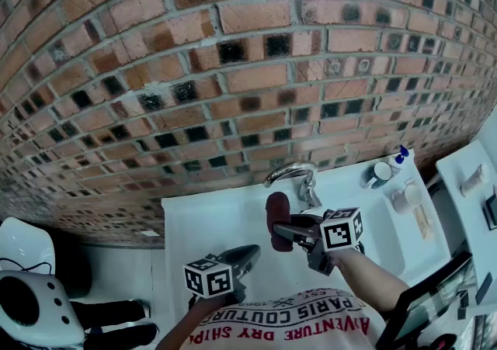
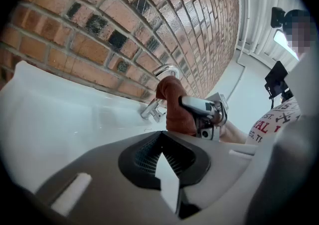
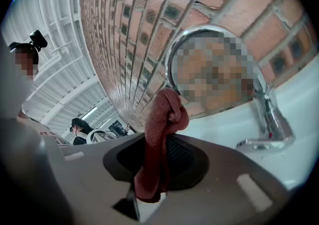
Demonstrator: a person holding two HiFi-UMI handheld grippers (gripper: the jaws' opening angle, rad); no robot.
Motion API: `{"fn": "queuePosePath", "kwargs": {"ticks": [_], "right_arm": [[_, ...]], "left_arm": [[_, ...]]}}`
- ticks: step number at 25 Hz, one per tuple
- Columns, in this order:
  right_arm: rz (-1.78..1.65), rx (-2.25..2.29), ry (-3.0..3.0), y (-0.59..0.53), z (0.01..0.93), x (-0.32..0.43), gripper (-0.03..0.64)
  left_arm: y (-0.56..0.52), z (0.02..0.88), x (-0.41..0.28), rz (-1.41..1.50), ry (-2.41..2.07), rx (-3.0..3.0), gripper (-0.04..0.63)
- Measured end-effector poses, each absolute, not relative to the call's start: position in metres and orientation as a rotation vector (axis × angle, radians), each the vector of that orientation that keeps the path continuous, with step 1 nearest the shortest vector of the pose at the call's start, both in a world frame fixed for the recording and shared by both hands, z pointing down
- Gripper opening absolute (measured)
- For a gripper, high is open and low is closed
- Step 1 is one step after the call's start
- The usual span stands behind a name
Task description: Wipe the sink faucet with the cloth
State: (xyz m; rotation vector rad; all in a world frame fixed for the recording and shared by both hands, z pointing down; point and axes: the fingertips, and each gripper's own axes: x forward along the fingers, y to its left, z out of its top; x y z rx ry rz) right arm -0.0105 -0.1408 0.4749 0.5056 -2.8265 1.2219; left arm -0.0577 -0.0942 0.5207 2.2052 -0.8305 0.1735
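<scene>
The chrome faucet arches over the back rim of the white sink, against the brick wall. A dark red cloth hangs bunched in my right gripper, which is shut on it just in front of and below the spout. In the right gripper view the cloth stands up from between the jaws, with the faucet close behind it to the right, not touching. My left gripper is shut and empty, low over the sink's front left. The left gripper view shows the cloth beside the faucet.
A blue-pump bottle, a cup and another small container stand on the sink's right rim. A white shelf sits further right, and a dark screen at lower right. A white seat stands lower left.
</scene>
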Motion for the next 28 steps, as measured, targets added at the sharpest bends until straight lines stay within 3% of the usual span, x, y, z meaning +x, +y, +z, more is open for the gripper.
{"fn": "queuePosePath", "kwargs": {"ticks": [14,28], "right_arm": [[1.022,0.433,-2.982,-0.185,0.403,-0.048,0.092],[1.314,0.524,-2.921,-0.212,0.433,-0.043,0.092]], "left_arm": [[-0.097,0.525,-0.063,0.167,-0.840,2.192,0.005],[-0.099,0.531,-0.059,0.191,-0.824,2.195,0.005]]}}
